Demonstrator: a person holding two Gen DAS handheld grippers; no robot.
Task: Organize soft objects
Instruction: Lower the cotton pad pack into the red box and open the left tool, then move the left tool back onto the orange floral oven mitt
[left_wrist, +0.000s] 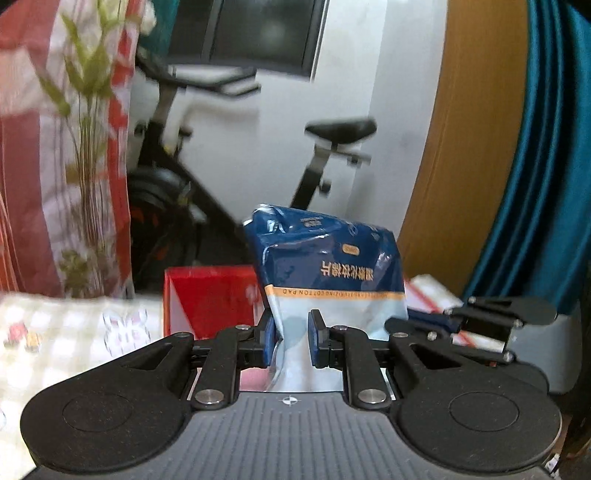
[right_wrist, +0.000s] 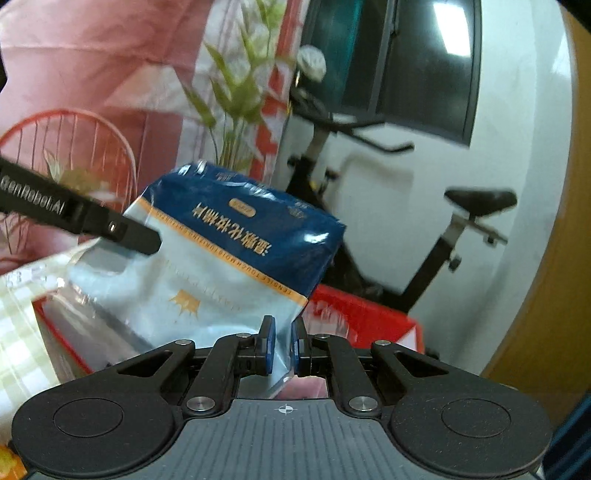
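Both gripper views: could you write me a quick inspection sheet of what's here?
Surface: checked cloth at lower left.
Job's things: blue-and-white cotton pad pack, printing upside down, held off the surface at its white end.
Clutter: red box behind the pack.
Grippers: left gripper and right gripper both shut on the pack.
Cables: nothing seen.
Surroundings: exercise bike, floral curtain, teal curtain, wooden panel, dark window.

The left tool has matte black linkage arms, silver rivets, blue pads and a ribbed grey base with a crosshair mark. The right tool looks alike. The black bar at the left of the right wrist view carries white lettering.
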